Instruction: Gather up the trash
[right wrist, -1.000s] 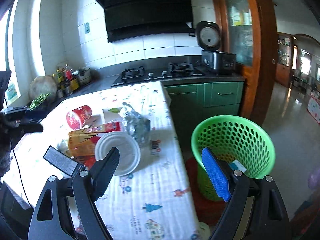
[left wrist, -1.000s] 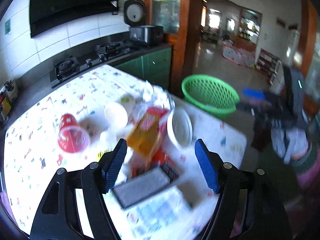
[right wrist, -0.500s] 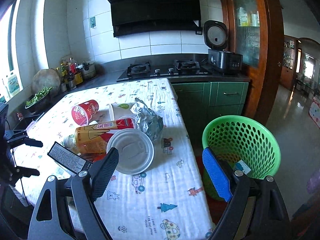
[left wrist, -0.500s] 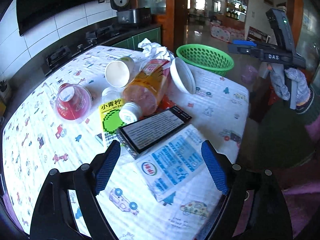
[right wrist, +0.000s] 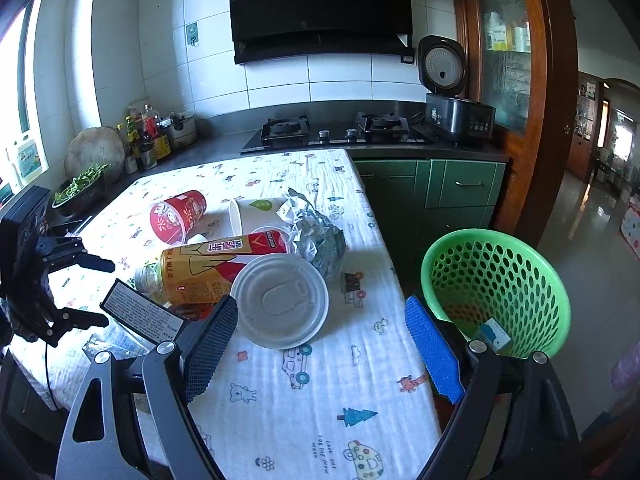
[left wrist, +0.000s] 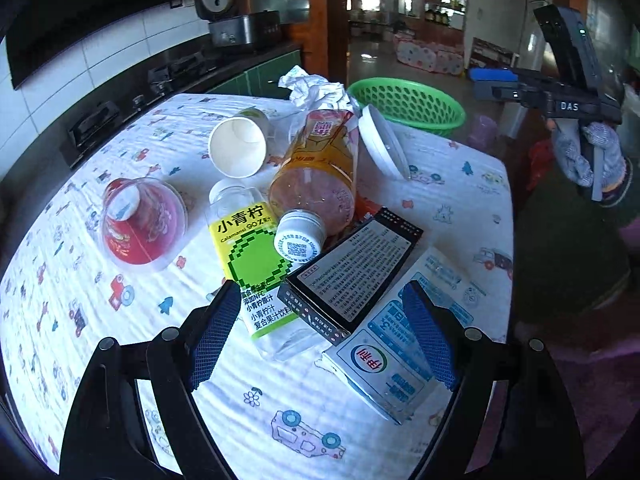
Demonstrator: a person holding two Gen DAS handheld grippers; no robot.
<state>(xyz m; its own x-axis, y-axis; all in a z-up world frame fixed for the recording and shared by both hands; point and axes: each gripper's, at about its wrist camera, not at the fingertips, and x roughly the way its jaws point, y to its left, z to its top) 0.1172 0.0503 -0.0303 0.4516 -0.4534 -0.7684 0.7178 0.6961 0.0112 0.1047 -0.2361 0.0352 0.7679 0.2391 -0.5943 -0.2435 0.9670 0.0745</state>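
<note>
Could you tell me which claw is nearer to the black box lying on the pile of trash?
Left. The left claw hovers open right over the black box; the right claw stands open farther off, by the white lid.

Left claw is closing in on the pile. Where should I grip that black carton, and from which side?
Take the black carton across its narrow width near the end facing the left claw. It is flat and long, and rests tilted on the lime bottle and blue carton, so that end looks freest. Come from above.
</note>
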